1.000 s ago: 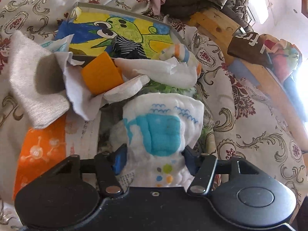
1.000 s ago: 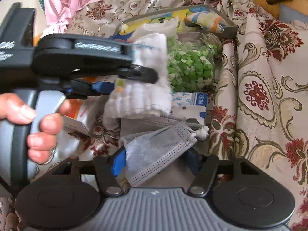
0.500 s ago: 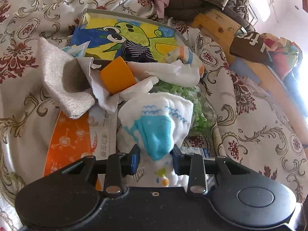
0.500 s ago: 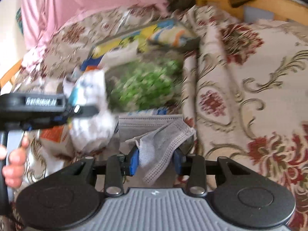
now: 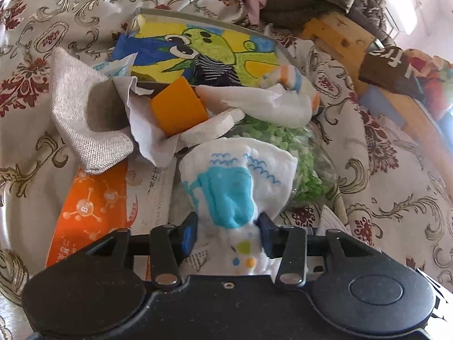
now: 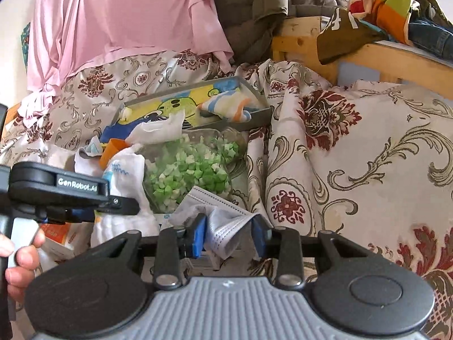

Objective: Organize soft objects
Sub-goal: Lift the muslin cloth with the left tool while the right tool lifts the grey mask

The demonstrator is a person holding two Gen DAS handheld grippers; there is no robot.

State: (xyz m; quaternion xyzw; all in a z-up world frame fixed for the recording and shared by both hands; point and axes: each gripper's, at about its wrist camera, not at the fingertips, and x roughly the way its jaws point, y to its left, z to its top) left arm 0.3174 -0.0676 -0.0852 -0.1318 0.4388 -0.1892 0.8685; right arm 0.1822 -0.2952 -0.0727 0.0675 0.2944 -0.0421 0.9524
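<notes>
I have a soft item in each pair of tongs, so by my reading the sorting is under way but far from finished. My left tongs (image 5: pixel 226 233) pinch the white sock with the blue patch (image 5: pixel 229 192) low in the middle of the left wrist view; their jaws have just been easing wider, yet the pads press on the bunched fabric. My right tongs (image 6: pixel 228 236) have closed on the grey face mask (image 6: pixel 223 226) at lower centre of the right wrist view and grip its pleated body.

What is left looks like most of the job. In the middle of the left view a heap lies loose on the patterned bedspread (image 5: pixel 396 170): a grey knit cloth (image 5: pixel 85 124) at left, crumpled white tissue (image 5: pixel 147 133), an orange block (image 5: pixel 177 110), and a clear bag of green bits (image 5: pixel 291 155) just behind the sock. Above it the tray with the cartoon drawing (image 5: pixel 203 51) holds only a striped sock (image 5: pixel 286 76) at its right end. I judge the two held pieces belong there next.
</notes>
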